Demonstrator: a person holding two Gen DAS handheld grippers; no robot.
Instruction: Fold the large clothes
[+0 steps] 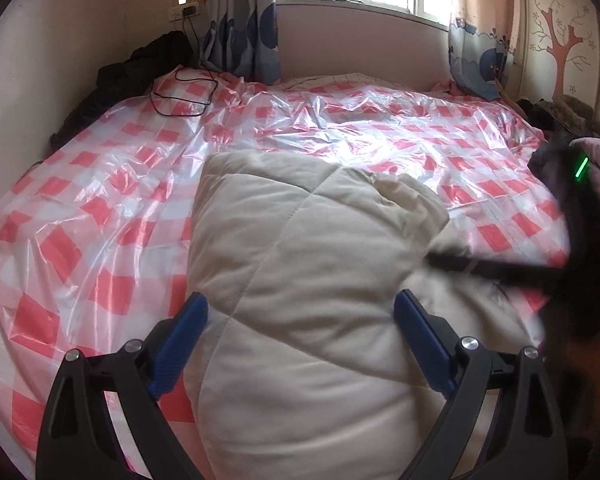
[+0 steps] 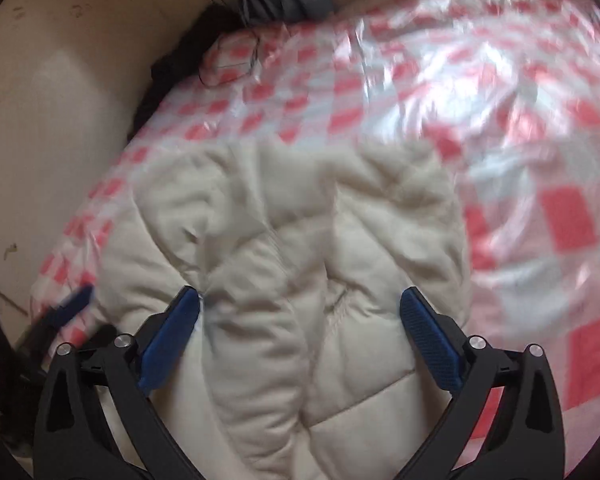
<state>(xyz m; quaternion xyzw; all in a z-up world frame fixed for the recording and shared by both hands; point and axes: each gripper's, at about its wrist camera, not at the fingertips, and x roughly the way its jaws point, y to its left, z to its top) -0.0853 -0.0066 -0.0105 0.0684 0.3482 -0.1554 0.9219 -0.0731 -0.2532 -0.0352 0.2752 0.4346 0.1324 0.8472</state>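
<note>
Your left hand-held gripper (image 1: 300, 344) is spread wide, blue pads either side of the cream quilted jacket (image 1: 300, 280), gripping nothing. Jacket lies folded into a bundle on the bed (image 1: 100, 200), on its red-and-white checked plastic cover, near the front edge. Your right hand-held gripper (image 2: 300, 344) is likewise wide open over the jacket (image 2: 292, 240), nothing held; that view is motion-blurred. From the left wrist, the right gripper shows as a dark blurred shape at the jacket's right side.

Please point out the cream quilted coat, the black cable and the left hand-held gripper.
cream quilted coat (image 1: 300, 264): left wrist view, quilted middle.
black cable (image 1: 180, 98): left wrist view, loop on bed.
left hand-held gripper (image 1: 300, 312): left wrist view, midway between fingertips.
</note>
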